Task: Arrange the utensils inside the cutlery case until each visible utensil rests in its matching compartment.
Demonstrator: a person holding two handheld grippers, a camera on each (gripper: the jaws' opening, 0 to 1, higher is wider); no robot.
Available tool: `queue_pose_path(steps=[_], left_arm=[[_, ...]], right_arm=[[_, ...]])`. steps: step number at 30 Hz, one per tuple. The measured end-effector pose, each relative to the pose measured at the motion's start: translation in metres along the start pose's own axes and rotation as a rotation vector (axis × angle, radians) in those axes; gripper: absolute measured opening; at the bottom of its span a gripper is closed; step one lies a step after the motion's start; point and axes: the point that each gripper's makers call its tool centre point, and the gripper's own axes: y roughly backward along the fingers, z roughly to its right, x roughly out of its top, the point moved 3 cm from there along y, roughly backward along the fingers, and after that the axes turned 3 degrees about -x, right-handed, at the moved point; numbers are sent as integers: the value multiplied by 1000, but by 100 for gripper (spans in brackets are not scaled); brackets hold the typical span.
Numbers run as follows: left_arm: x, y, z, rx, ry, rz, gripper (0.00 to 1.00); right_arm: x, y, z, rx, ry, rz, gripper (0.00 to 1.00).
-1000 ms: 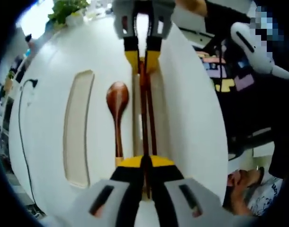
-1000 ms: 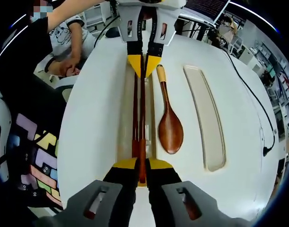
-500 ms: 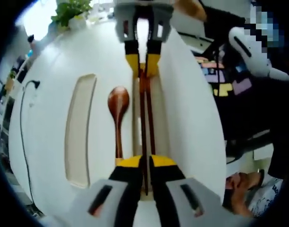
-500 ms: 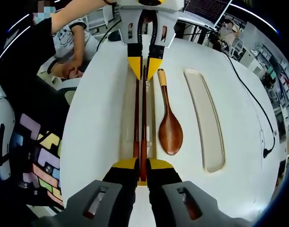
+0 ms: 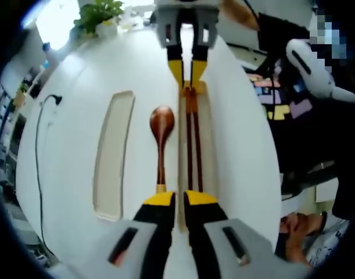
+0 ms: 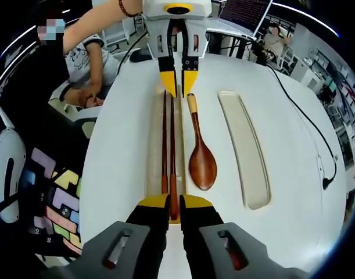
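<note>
Two dark red chopsticks lie side by side in a long beige slot of the white cutlery case. A brown wooden spoon lies beside that slot, and an empty beige slot lies further out. My left gripper hovers at one end of the chopsticks, its jaws a narrow gap apart with nothing between them. At the other end, my right gripper is shut on one chopstick's end.
A black cable runs over the white table on the empty slot's side. A person sits at the table edge on the chopsticks' side. Coloured floor mats lie below. A potted plant stands far off.
My left gripper has drawn back off the chopsticks, which no longer sit between its jaws. Both chopsticks now lie flat in the slot. The right gripper keeps its hold.
</note>
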Motion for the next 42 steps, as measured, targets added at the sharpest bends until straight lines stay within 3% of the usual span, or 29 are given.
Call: queue_pose_path(steps=[3,10,20,26,42], left_arm=[[-2,1,-6,20,8,-3,6],[-19,4,-25,50,1,-52,7],[-22,-5,-33,33,-21,-104,11],[-22,-10,-36,15,-33,-131,14],[-18,-26,-37,-23,-23,-201,17]], right_arm=[[7,3,9,-56,-30,56,5],[4,5,28,-104,-97,91,6],[-15,-7,35,-107,-154,71,7],[-18,-11,44,-147,-187,90,7],[-29,-22,45,-122,-220,107,7]])
